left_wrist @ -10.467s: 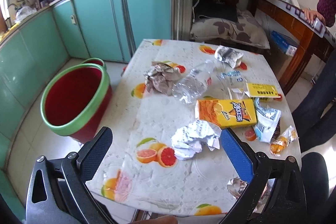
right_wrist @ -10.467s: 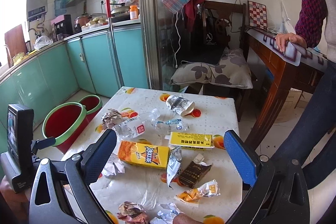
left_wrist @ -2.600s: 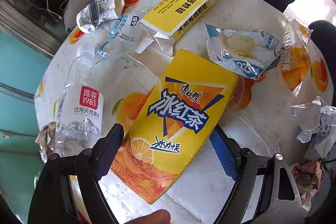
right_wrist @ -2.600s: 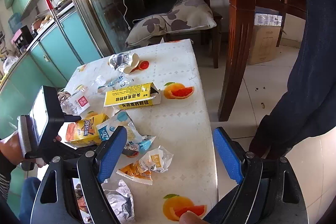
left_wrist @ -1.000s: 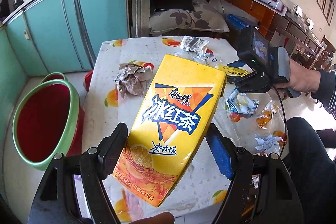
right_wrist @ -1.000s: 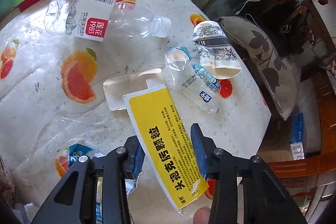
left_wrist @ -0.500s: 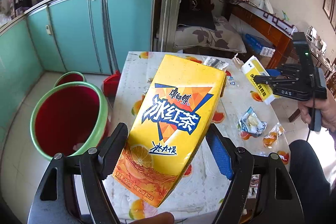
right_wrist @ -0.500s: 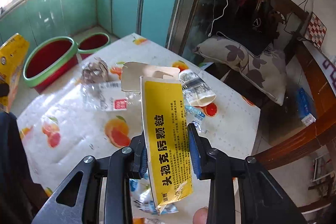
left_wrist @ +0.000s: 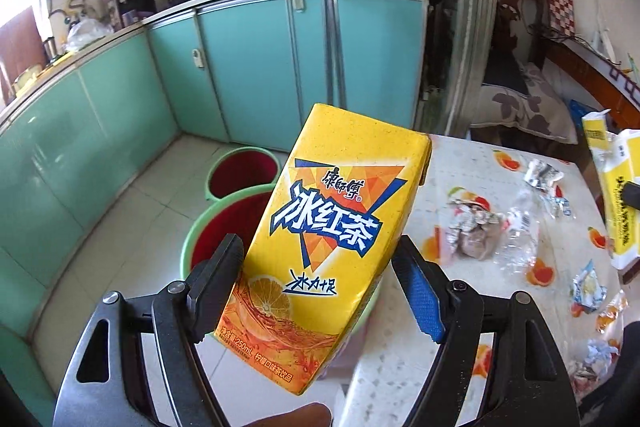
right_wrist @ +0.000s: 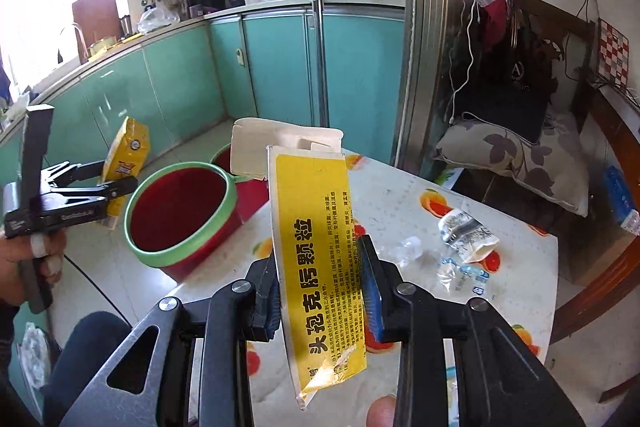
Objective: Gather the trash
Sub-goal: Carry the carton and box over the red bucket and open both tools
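My left gripper (left_wrist: 320,267) is shut on a yellow iced-tea carton (left_wrist: 328,235), held in the air over the green-rimmed red bucket (left_wrist: 200,235) on the floor left of the table. In the right wrist view the left gripper (right_wrist: 120,183) and its carton (right_wrist: 128,147) hang beside the bucket (right_wrist: 180,215). My right gripper (right_wrist: 320,279) is shut on a flattened yellow medicine box (right_wrist: 316,239), held upright above the table; the box also shows at the right edge of the left wrist view (left_wrist: 616,187).
On the fruit-print table (left_wrist: 460,163) lie a crumpled wrapper (left_wrist: 472,227), a clear bottle (left_wrist: 520,239), a crushed cup (right_wrist: 468,235) and snack packets (left_wrist: 588,287). A smaller red bucket (left_wrist: 244,175) stands behind the large one. Teal cabinets (left_wrist: 260,67) line the wall.
My left gripper has swung the carton left, off the table and over the large bucket. My right gripper has lifted the medicine box higher and turned toward the buckets.
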Demonstrator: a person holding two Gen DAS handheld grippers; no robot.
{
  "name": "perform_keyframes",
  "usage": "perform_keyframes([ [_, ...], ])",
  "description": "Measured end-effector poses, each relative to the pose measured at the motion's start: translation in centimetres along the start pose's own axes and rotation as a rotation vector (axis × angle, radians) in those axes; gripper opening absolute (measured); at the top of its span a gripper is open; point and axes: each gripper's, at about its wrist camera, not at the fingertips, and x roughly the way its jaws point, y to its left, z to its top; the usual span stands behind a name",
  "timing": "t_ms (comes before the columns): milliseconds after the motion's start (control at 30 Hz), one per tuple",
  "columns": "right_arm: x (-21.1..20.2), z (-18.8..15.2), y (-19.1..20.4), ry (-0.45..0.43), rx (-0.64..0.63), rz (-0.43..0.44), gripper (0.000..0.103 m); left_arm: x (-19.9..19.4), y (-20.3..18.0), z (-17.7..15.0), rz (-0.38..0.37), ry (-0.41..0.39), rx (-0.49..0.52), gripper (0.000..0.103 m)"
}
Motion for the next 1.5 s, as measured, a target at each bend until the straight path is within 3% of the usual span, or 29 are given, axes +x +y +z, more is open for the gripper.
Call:
perform_keyframes([
  [200, 1.2, 2.2, 3.0, -0.017, -0.026, 0.028, 0.030, 4.3, 2.7, 0.1, 0.068, 0.063, -0.060, 0.076],
  [400, 2.5, 3.4, 5.5, -0.007, -0.063, 0.048, 0.030, 7.4, 4.1, -1.4, 0.059, 0.148, -0.110, 0.078],
  [433, 2.8, 3.5, 5.9, -0.005, -0.069, 0.052, 0.030, 7.7, 4.3, -1.7, 0.054, 0.159, -0.114, 0.081],
  [500, 3.4, 3.8, 6.8, 0.001, -0.078, 0.062, 0.030, 7.7, 4.7, -2.1, 0.063, 0.151, -0.126, 0.103],
  [733, 6.7, 4.9, 10.2, 0.020, -0.118, 0.110, 0.030, 5.9, 7.6, -2.8, 0.142, 0.117, -0.162, 0.103],
  [1000, 13.3, 6.1, 16.8, 0.046, -0.167, 0.227, 0.030, 1.6, 13.9, -4.2, 0.262, 0.080, -0.296, 0.103],
  [1300, 22.8, 4.6, 23.9, 0.177, -0.227, 0.292, 0.031, -1.7, 17.9, -6.0, 0.325, 0.059, -0.372, 0.103],
  [1367, 23.9, 4.3, 24.6, 0.197, -0.237, 0.294, 0.037, -1.9, 18.4, -6.0, 0.333, 0.051, -0.387, 0.103],
  [1433, 24.2, 4.1, 25.2, 0.196, -0.252, 0.273, 0.058, -2.0, 18.6, -6.1, 0.331, 0.048, -0.398, 0.103],
  [1467, 24.2, 4.1, 25.3, 0.187, -0.258, 0.260, 0.076, -1.9, 18.7, -6.1, 0.331, 0.049, -0.399, 0.103],
  [1500, 24.2, 4.1, 25.4, 0.182, -0.259, 0.258, 0.079, -1.9, 18.8, -6.1, 0.332, 0.049, -0.398, 0.103],
])
